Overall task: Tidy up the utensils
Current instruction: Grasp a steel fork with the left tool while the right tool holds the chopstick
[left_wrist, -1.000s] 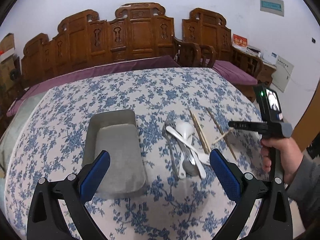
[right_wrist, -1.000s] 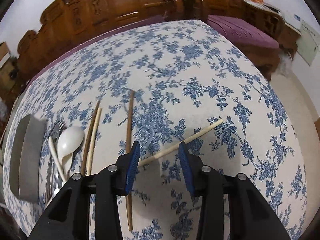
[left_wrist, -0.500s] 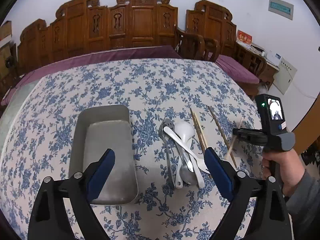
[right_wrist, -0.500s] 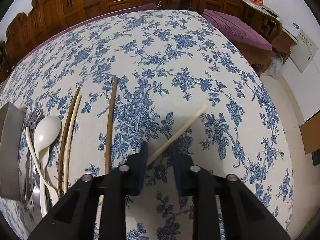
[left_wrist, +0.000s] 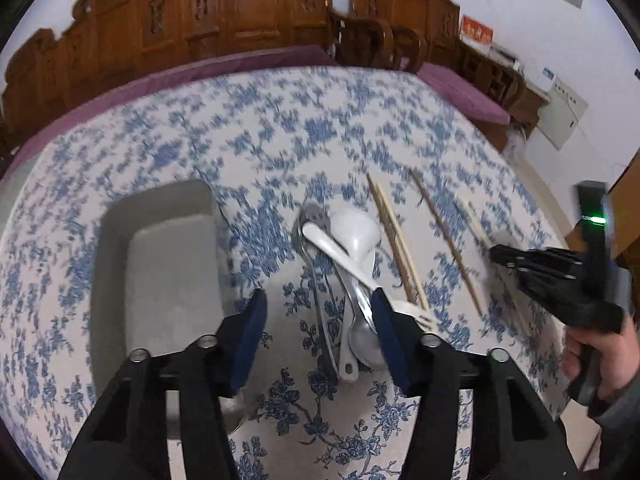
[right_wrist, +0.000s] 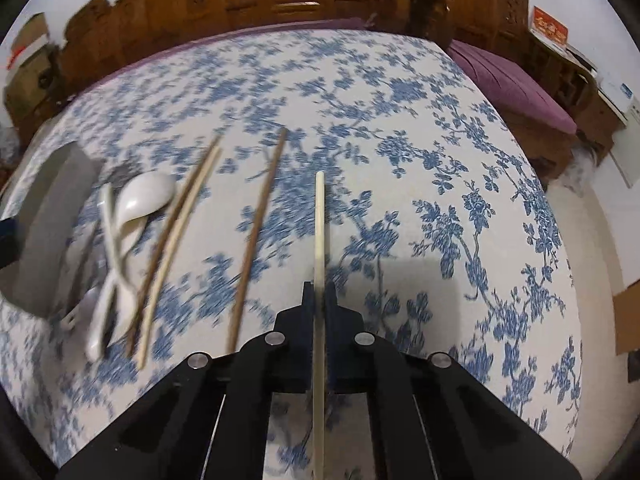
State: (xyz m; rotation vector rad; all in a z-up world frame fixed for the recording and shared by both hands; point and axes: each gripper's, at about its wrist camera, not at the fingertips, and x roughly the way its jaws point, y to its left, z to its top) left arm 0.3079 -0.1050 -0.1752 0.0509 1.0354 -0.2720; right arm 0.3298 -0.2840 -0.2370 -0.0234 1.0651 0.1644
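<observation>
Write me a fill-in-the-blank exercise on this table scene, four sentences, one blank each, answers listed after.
1. The right gripper is shut on a pale ____.
2. The left gripper hangs ____ over the pile of spoons and forks.
3. The grey tray holds ____ utensils.
4. The dark brown chopstick lies on the ____ tablecloth.

Answers: chopstick; open; no; floral

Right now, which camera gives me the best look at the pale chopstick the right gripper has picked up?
The right wrist view: the pale chopstick runs straight up the frame's middle, clamped in the right gripper. The left wrist view shows only a blurred stretch of it beside that gripper, far right.
</observation>
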